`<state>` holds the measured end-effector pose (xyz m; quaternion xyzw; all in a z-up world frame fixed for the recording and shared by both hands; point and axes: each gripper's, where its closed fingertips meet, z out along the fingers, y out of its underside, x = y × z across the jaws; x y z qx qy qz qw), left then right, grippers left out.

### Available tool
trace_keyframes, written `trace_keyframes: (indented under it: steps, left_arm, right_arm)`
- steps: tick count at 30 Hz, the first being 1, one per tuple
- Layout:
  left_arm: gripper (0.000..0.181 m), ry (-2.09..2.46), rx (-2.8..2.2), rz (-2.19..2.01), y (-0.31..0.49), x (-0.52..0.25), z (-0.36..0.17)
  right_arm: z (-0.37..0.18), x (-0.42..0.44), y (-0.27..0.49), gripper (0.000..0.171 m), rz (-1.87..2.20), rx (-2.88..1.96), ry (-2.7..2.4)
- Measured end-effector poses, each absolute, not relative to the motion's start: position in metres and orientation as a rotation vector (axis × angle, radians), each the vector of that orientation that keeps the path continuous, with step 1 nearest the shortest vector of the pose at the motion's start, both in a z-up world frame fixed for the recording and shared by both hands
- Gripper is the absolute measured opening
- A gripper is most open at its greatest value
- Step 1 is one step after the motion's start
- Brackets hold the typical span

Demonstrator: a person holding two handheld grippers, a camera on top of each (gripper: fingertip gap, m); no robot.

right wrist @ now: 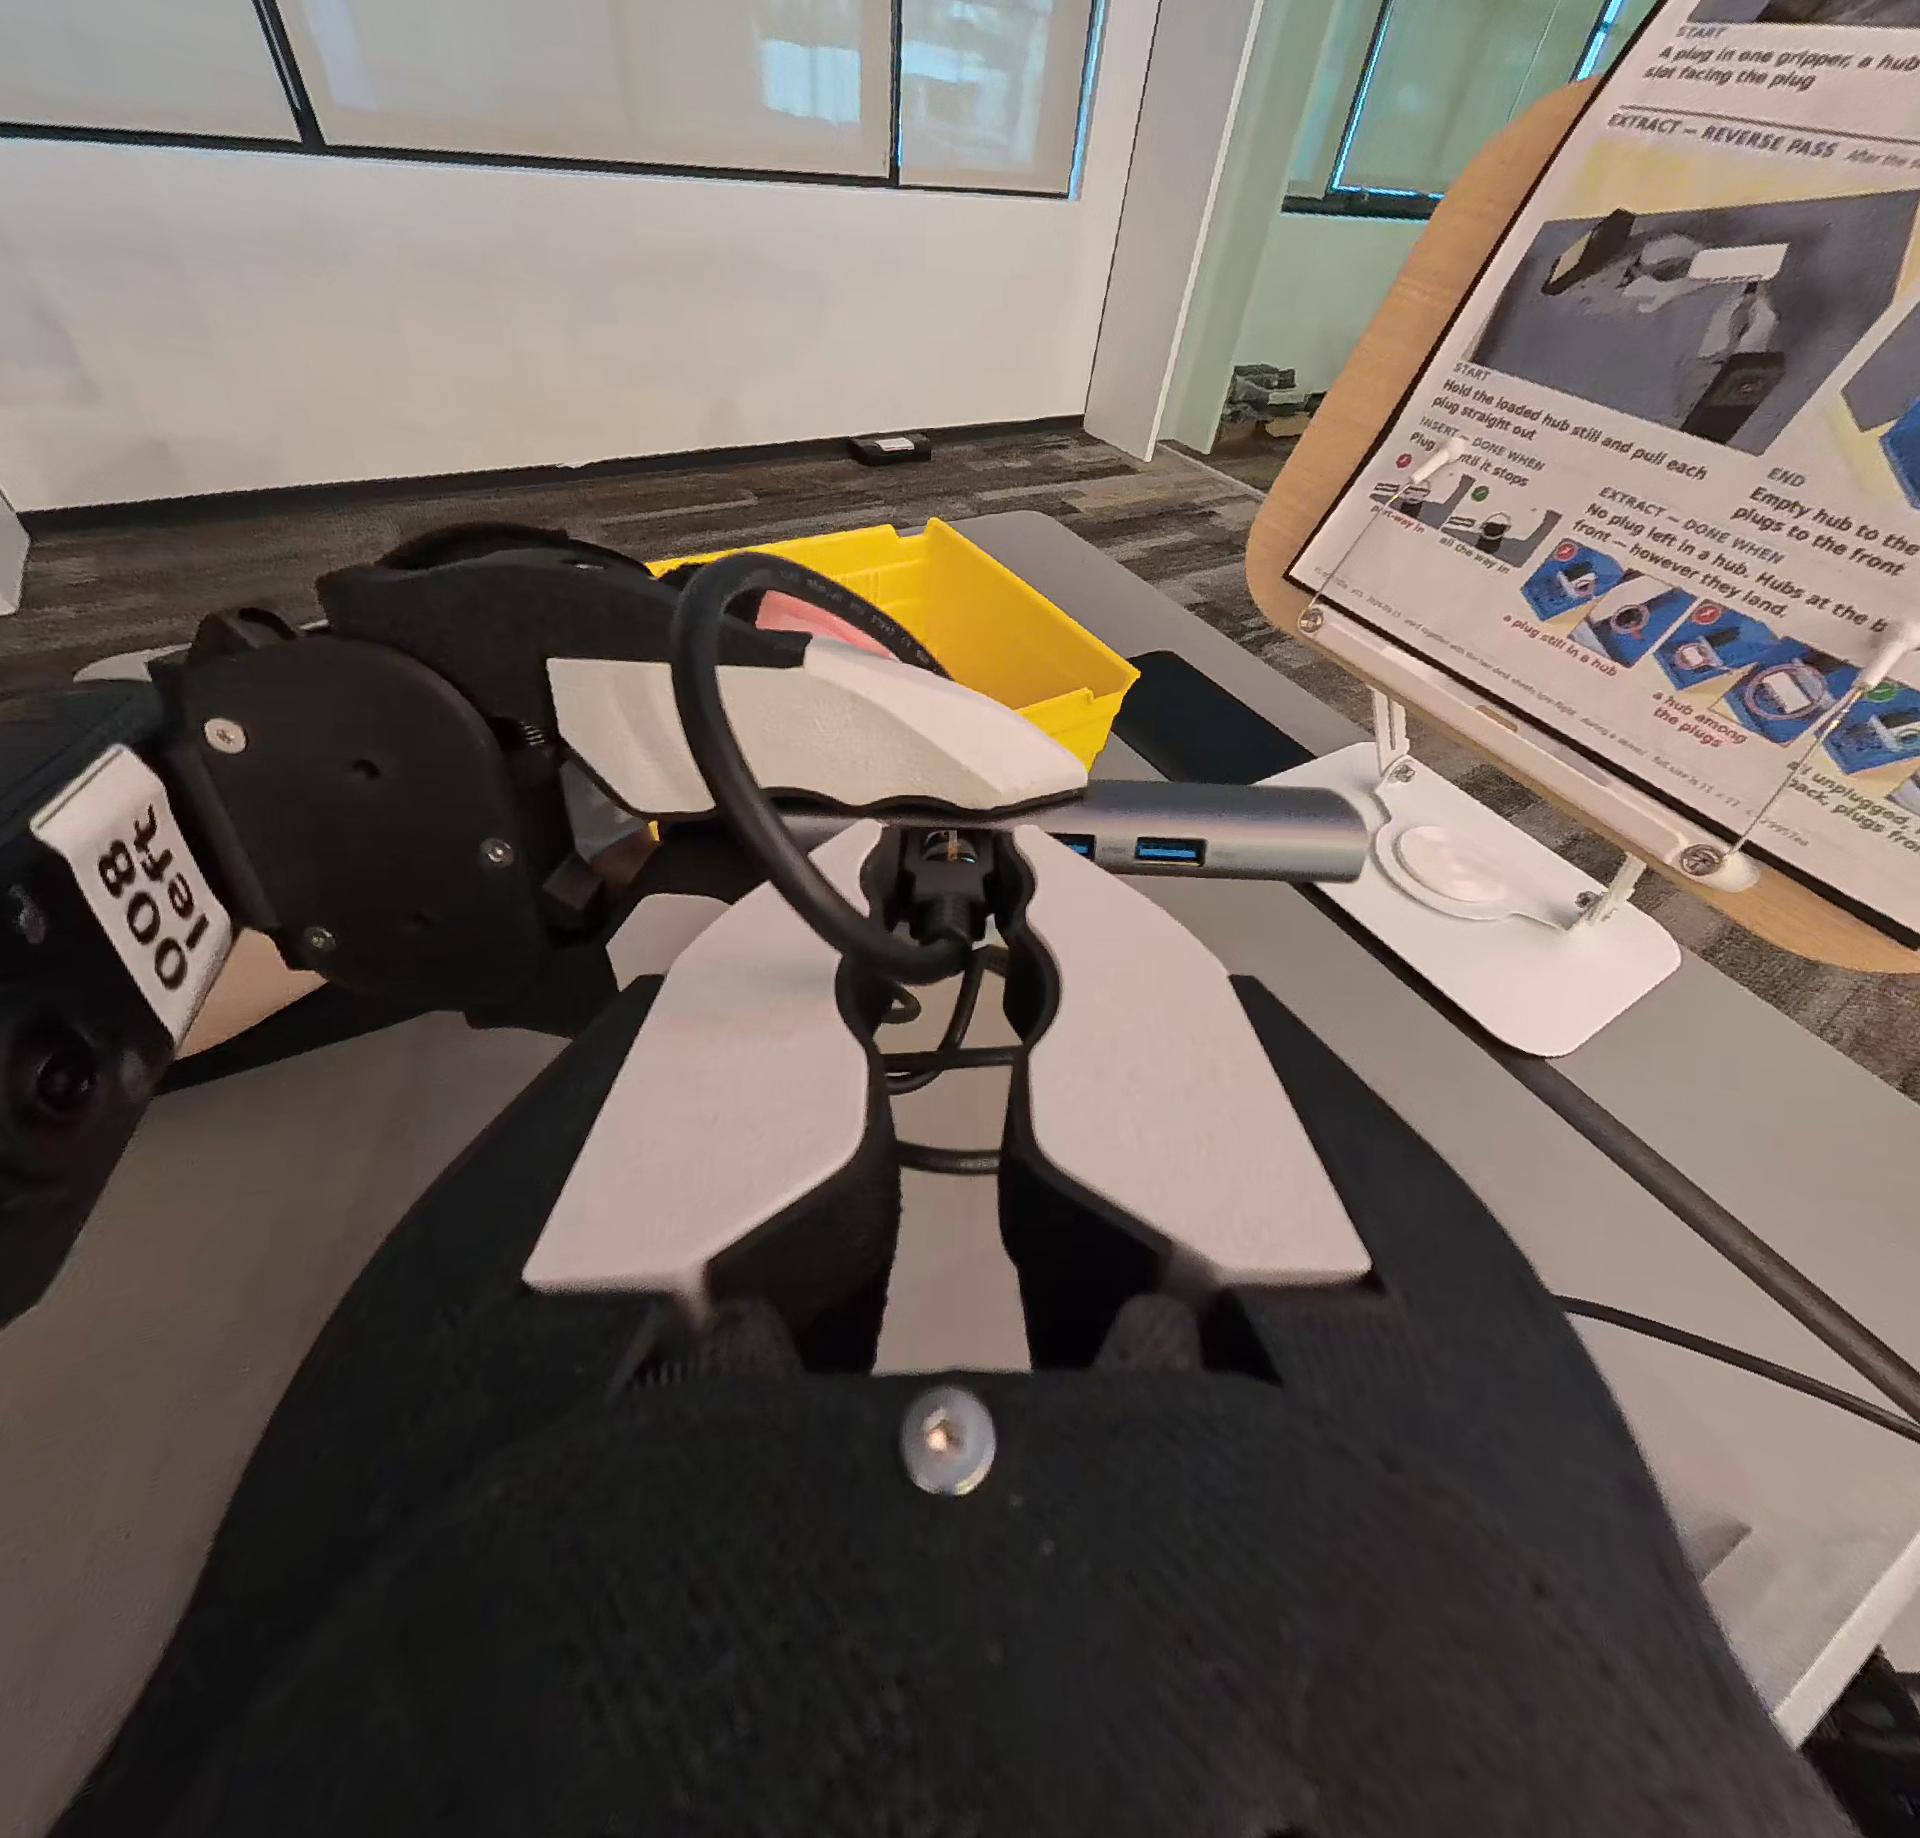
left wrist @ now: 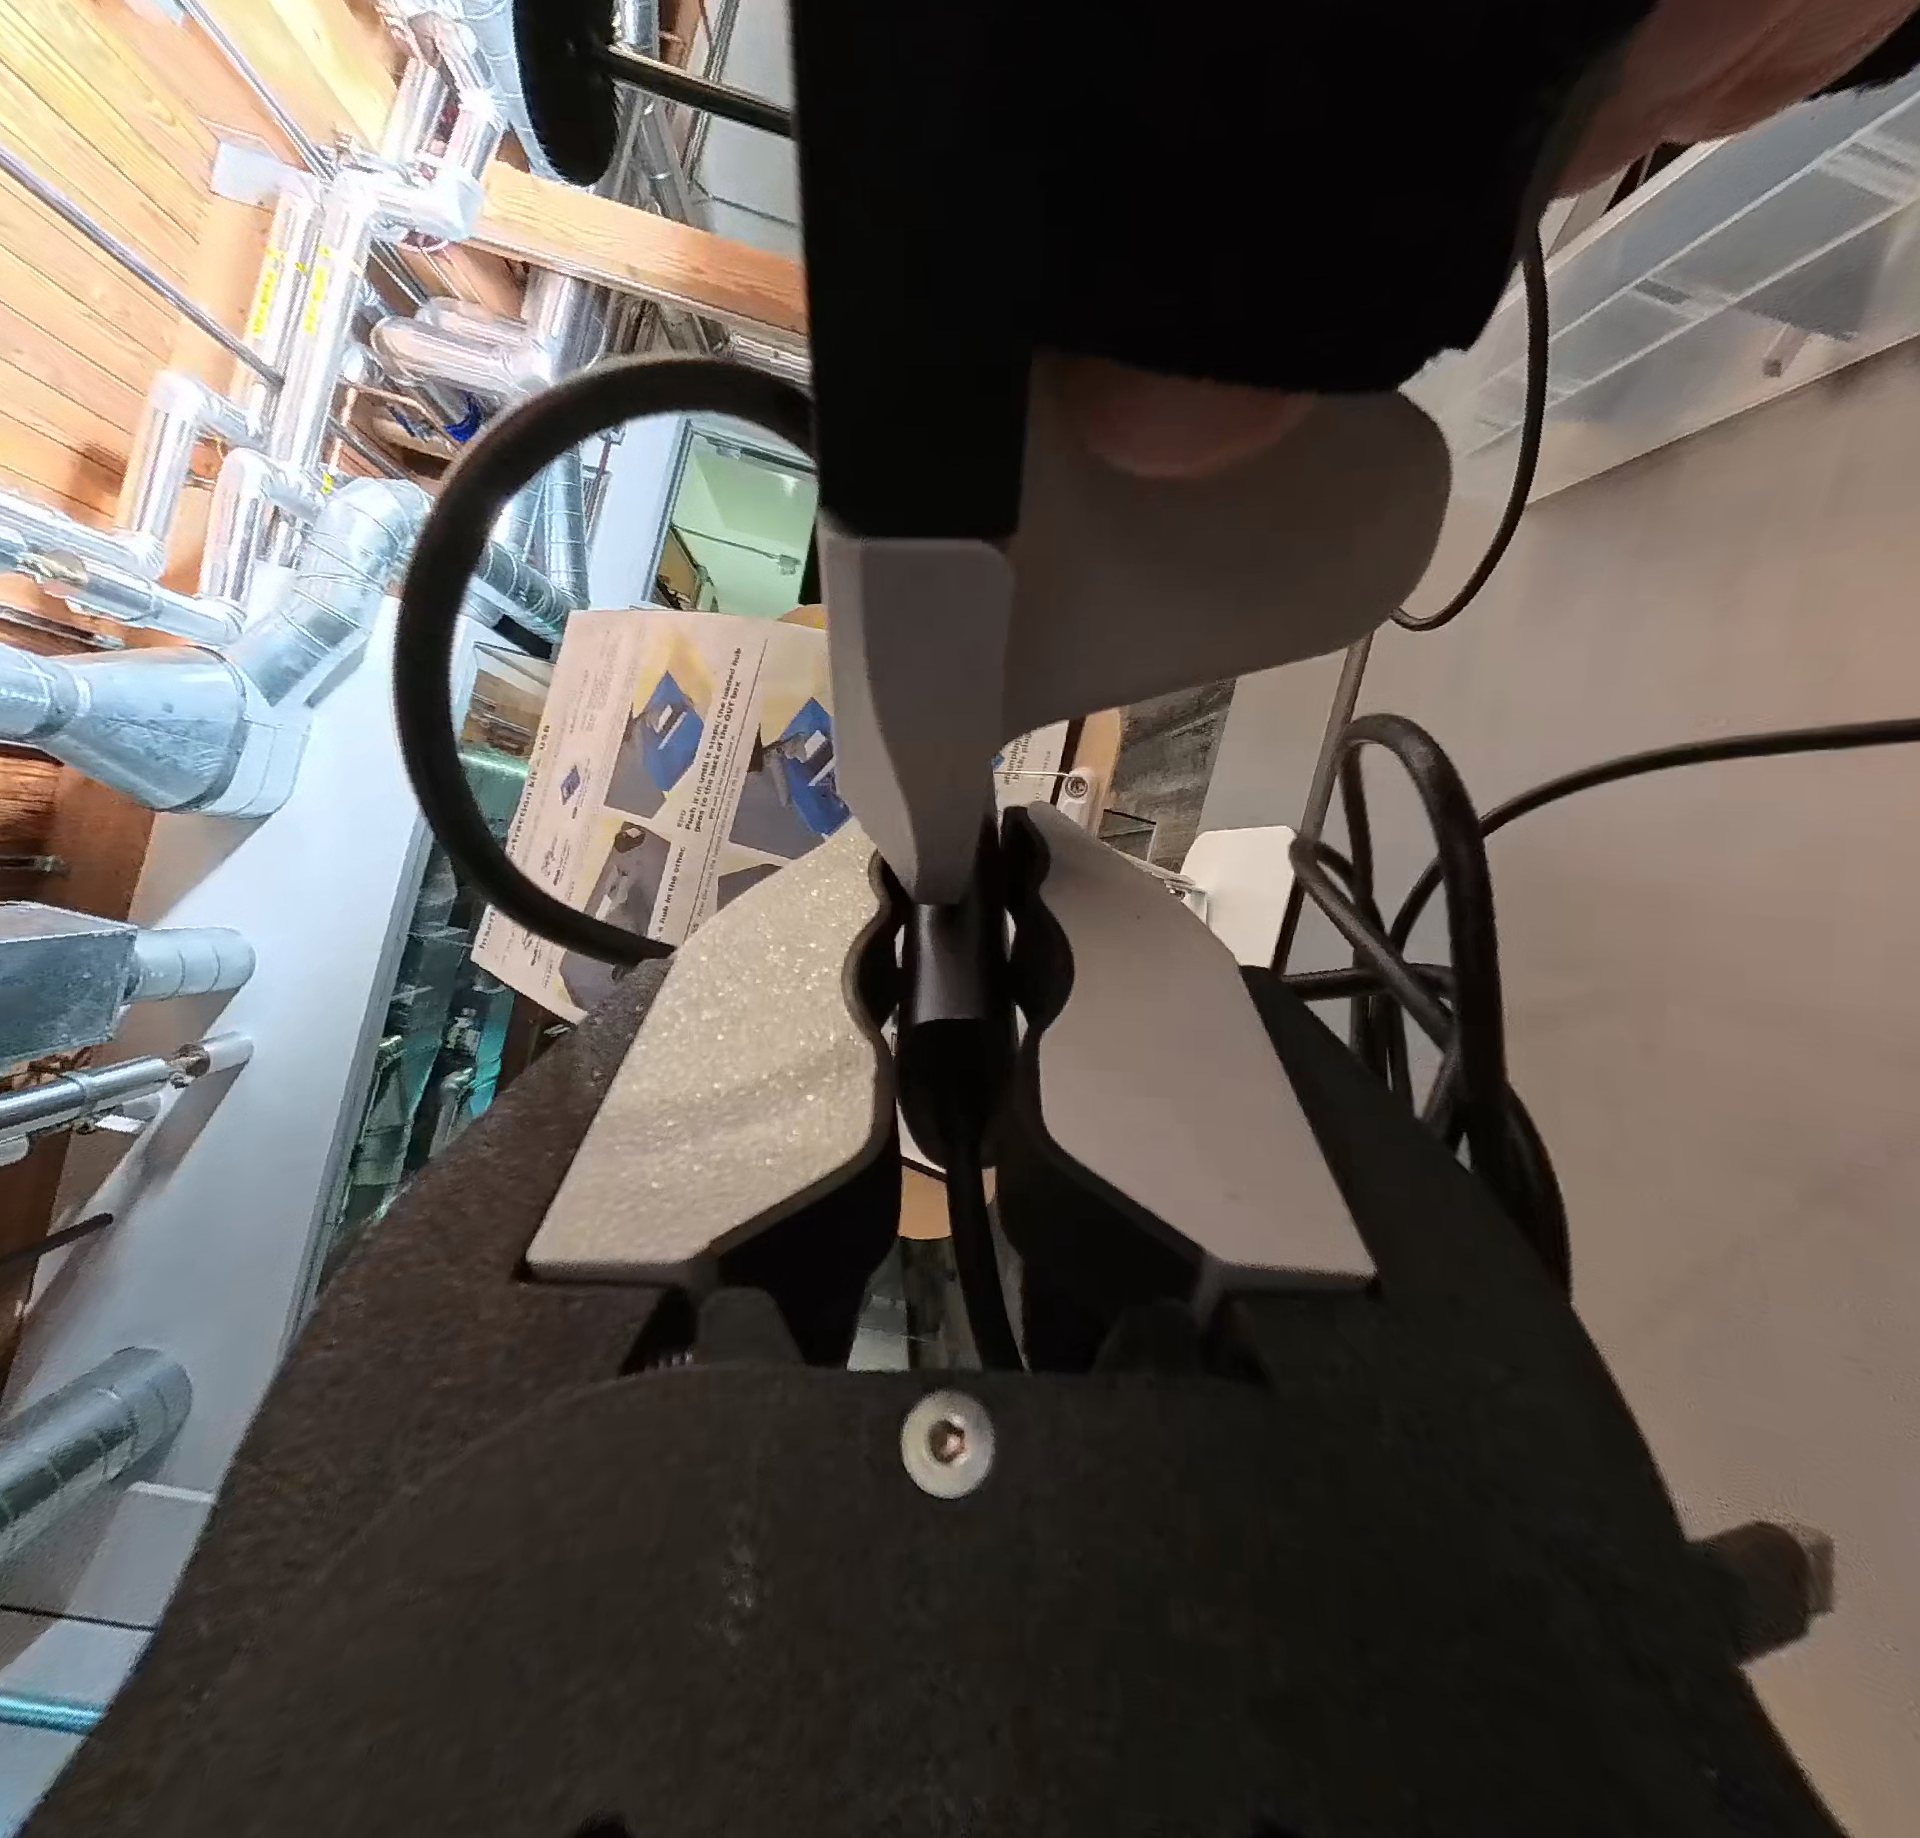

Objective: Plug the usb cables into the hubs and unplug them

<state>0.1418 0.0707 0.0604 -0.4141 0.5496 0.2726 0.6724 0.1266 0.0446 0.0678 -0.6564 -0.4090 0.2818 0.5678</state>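
Grey desk [right wrist: 1455, 1165], bin [right wrist: 997, 625] behind: my left gripper [right wrist: 1039, 801] is clamped on the hub [right wrist: 1236, 832], light, rigid and slick, while my right gripper [right wrist: 951, 905] pinches the plug [right wrist: 948, 895], best held by its stiff body, not the floppy cable [right wrist: 727, 812].

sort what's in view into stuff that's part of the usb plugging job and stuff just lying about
Part of the job:
- grey usb hub
- black usb plug
- left hand-held gripper
- right hand-held gripper

Lying about:
- yellow bin
- instruction sheet on its stand
- coiled black cables
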Motion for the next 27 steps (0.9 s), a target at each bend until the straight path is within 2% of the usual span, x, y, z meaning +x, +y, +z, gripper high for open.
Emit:
trace_keyframes:
  steps: [27]
  left_arm:
    - [0.018,1.224,-0.903,0.585,0.0621,0.1467,0.0689]
  right_arm:
    - [0.0747,0.1316,0.0366,0.017,0.429,-1.57,-0.935]
